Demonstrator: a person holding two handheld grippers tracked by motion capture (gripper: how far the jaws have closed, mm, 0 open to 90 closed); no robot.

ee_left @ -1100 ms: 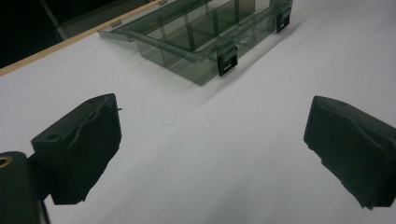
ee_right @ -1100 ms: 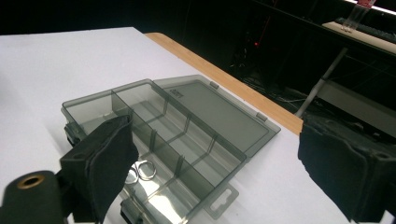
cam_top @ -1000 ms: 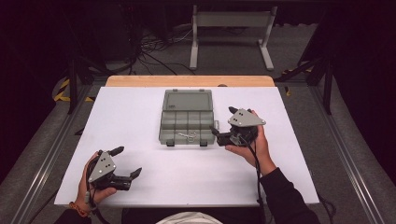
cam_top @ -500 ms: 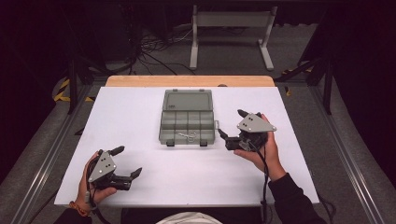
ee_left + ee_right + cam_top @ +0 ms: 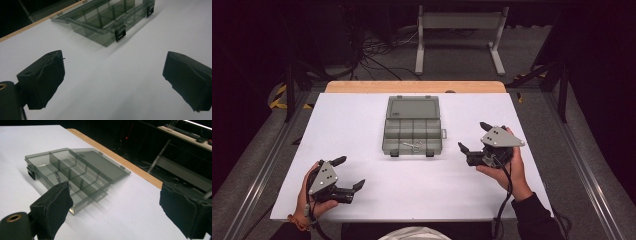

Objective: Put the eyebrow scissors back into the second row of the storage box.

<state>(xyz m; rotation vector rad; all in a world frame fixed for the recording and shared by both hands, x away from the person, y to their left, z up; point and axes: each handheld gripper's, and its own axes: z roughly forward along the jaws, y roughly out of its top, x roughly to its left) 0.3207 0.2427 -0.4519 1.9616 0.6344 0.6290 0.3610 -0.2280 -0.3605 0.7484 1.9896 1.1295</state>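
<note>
Smoky translucent plastic compartment box (image 5: 412,125), lid open: ahead-left of nearer right gripper (image 5: 473,139); both grippers wide apart, empty, left gripper (image 5: 346,172) farther.

Laboratory recording bay: white worktop (image 5: 362,125) in a darkened room, cables (image 5: 377,50) across grey carpet, metal stand (image 5: 459,22) behind, hazard tape (image 5: 277,97) at left.

A white surface (image 5: 362,125) with a bare wooden strip (image 5: 414,87) along its far edge stands in a dark room. The floor (image 5: 452,62) is grey carpet, lit near the surface and fading to black farther back. Beyond the far edge stands a pale metal frame (image 5: 459,22) on two splayed legs, with a tangle of dark cables (image 5: 372,50) on the floor to its left. Metal rails (image 5: 584,170) run along both sides, and yellow-and-black tape (image 5: 277,96) marks the floor at the left.
</note>
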